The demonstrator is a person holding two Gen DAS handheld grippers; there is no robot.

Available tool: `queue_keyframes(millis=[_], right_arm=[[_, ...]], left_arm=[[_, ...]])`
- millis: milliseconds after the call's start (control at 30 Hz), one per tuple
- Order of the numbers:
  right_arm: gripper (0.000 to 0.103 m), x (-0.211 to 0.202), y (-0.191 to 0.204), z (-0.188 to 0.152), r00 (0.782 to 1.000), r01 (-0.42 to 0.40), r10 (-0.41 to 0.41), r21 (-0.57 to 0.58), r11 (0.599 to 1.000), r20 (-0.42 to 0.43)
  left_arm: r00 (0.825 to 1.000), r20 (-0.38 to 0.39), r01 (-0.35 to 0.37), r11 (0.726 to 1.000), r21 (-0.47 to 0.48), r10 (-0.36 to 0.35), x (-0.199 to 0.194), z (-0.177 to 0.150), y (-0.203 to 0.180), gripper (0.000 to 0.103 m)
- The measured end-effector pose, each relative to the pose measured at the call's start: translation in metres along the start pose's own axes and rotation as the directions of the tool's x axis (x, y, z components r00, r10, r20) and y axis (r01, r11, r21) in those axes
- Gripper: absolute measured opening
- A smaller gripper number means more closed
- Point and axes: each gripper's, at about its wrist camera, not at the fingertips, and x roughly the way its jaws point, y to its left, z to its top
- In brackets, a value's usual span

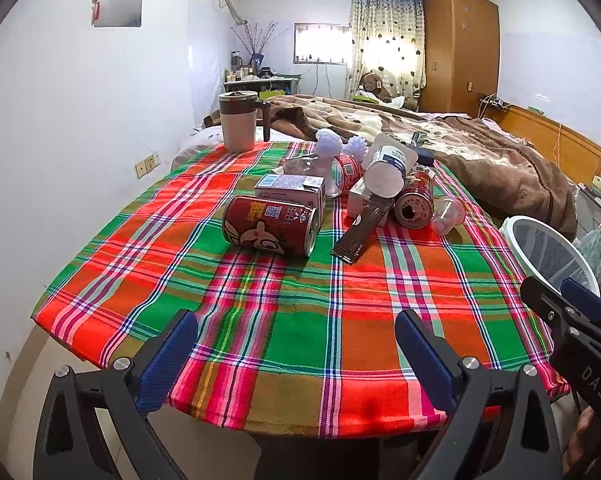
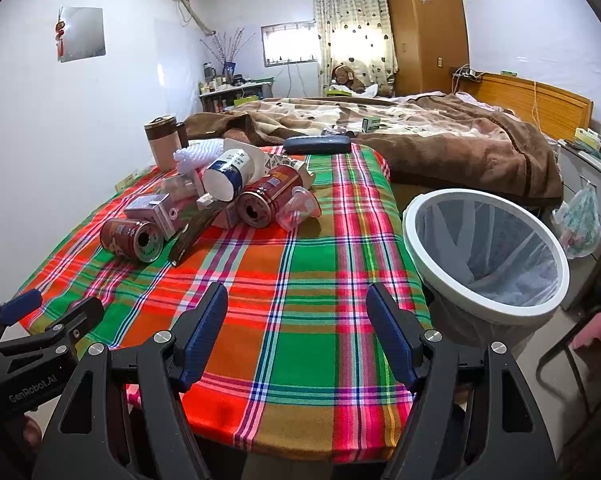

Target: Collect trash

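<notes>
Brown blanket covers the bed (image 2: pixel 440 140) behind the table. A bright checked cloth (image 1: pixel 300 300) in red, green and orange covers the table top. To the right of the table stands a bin (image 2: pixel 486 248) with a white rim and a grey bag inside. It tilts toward the table, and I can see nothing in the part of it that shows.

The trash sits in a heap on the far half of the cloth. A tall mug (image 1: pixel 239 120) stands upright at the far left corner. A red can (image 1: pixel 271 225) lies on its side nearest the left gripper. Just behind it, touching it, is a small box (image 1: pixel 290 190). A white cup (image 1: pixel 385 168) lies tipped on top of the heap. A second red can (image 1: pixel 414 202) lies with its open end facing out. Beside it is a small clear cup (image 1: pixel 447 213). A dark flat pack (image 1: pixel 360 232) leans against the heap, though what it is stays hard to tell.

Left gripper (image 1: pixel 296 354) hangs over the near edge of the cloth. Its jaws are wide apart and hold nothing. Right gripper (image 2: pixel 296 330) is also over the near edge, jaws wide apart and empty.
</notes>
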Motion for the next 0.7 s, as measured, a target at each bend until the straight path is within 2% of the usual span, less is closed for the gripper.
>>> queue_keyframes(millis=[700], right_arm=[[0.073, -0.0007, 0.0002, 0.0001, 1.000, 0.007, -0.007, 0.001, 1.000, 0.001]], left_arm=[[1.000, 0.002, 0.002, 1.000, -0.003, -0.002, -0.0018, 0.0011, 0.0011, 0.100]])
